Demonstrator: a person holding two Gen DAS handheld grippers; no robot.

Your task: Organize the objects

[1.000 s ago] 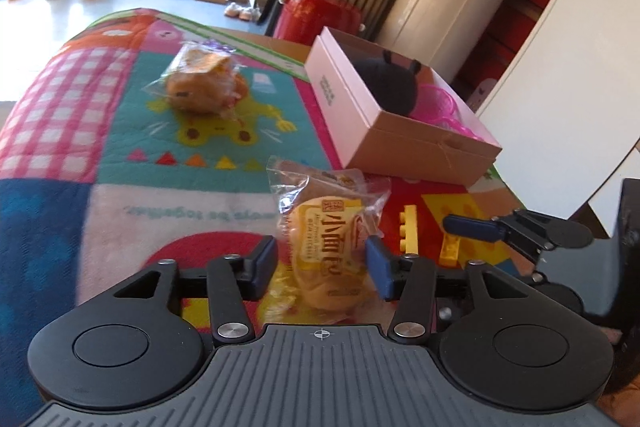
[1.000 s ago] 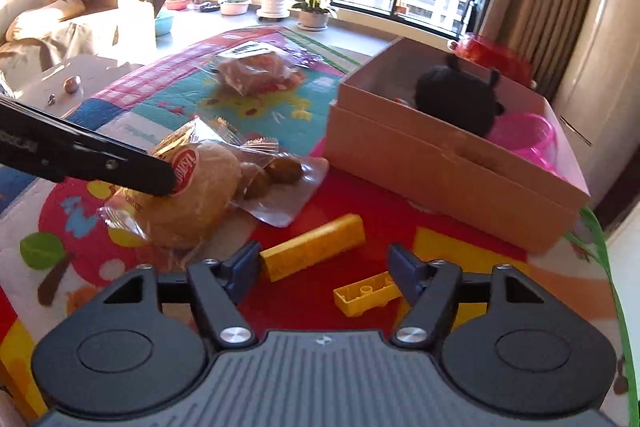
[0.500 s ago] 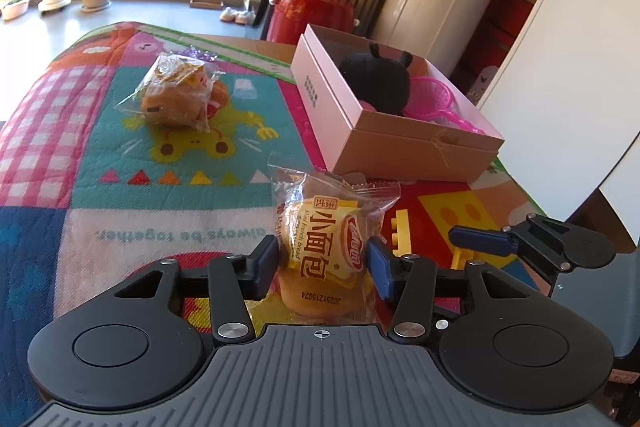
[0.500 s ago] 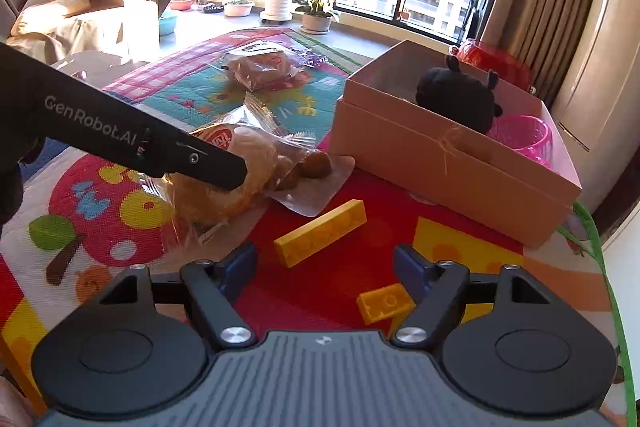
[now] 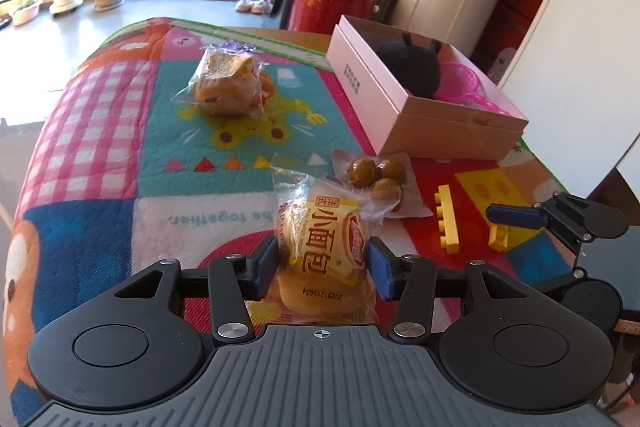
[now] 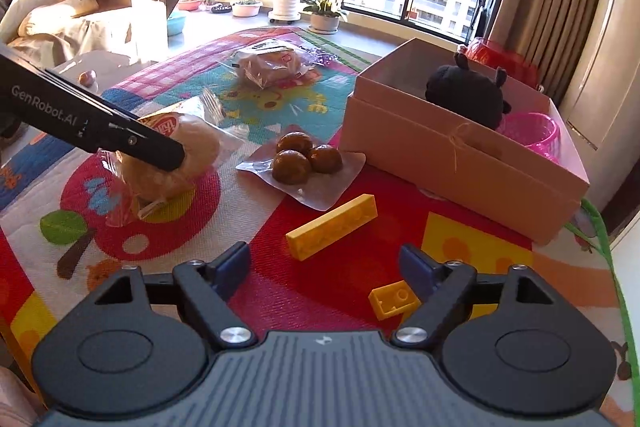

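Left wrist view: left tool (image 5: 322, 265) clamped on wrapped bun (image 5: 320, 251), its grip just eased slightly; egg pouch (image 5: 378, 177) just beyond. Right tool (image 6: 324, 269) jaws just widening, empty; long yellow brick (image 6: 332, 227) ahead, small brick (image 6: 394, 299) beside right finger, box (image 6: 460, 159) beyond.

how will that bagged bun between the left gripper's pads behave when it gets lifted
The bagged bun probably squashes rather than resists: it looks soft and puffy between the left gripper pads. Its glossy, loose wrapper may slip or crinkle. It is likely light for its size, so a gentle squeeze should hold it.
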